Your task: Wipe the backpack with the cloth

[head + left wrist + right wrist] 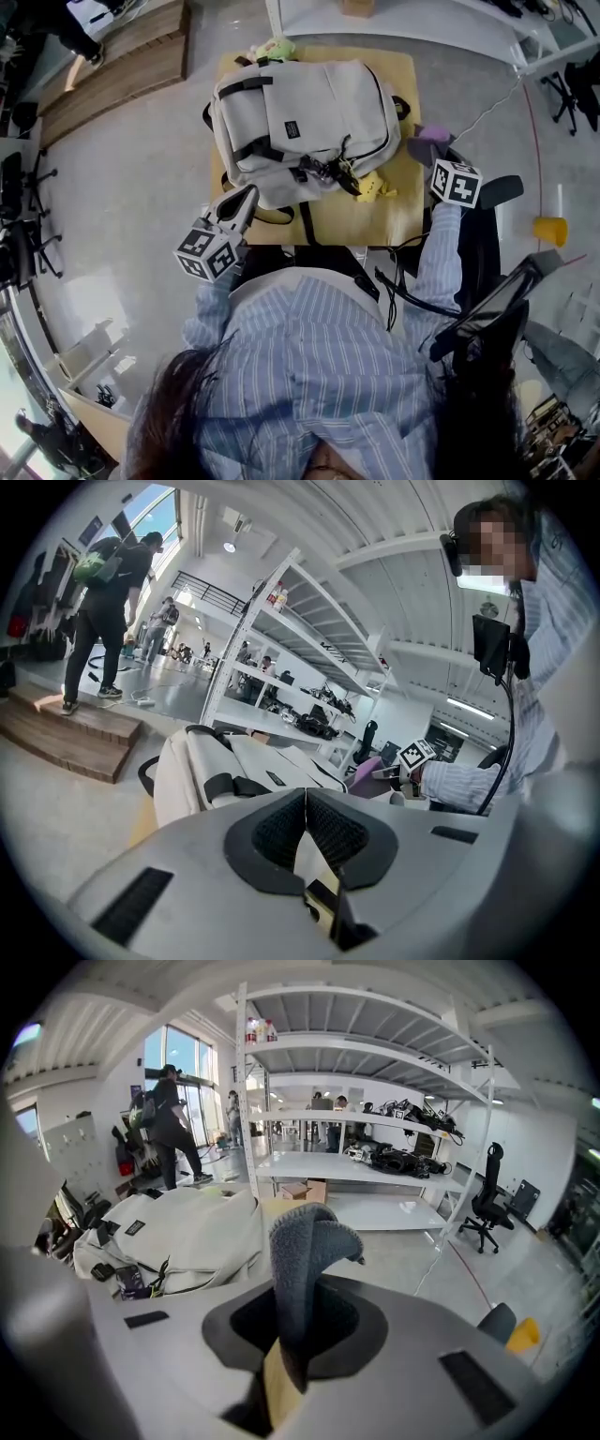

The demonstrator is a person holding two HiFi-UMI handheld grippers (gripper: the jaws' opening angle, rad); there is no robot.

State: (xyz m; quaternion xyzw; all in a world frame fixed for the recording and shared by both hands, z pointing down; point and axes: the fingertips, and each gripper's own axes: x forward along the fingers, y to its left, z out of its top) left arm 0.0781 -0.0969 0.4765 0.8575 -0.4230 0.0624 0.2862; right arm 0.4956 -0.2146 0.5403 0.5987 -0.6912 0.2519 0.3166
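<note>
A light grey backpack (pixel 300 127) lies flat on a small wooden table (pixel 361 220), with a yellow toy (pixel 375 187) by its front right corner. My right gripper (pixel 434 156) hovers off the table's right edge, shut on a greyish-purple cloth (pixel 427 139); in the right gripper view the cloth (pixel 306 1255) sticks up folded between the jaws, with the backpack (pixel 178 1232) to their left. My left gripper (pixel 244 197) sits at the backpack's front left corner. Its pads (pixel 281 832) are pressed together with nothing between them, and the backpack (pixel 225 771) lies just beyond.
A black office chair (pixel 487 234) stands to the right of the table, a yellow cup (pixel 550 229) on the floor beyond it. White shelving (pixel 375 1110) runs along the far side. A wooden platform (pixel 112 56) is at the back left, with people standing near it.
</note>
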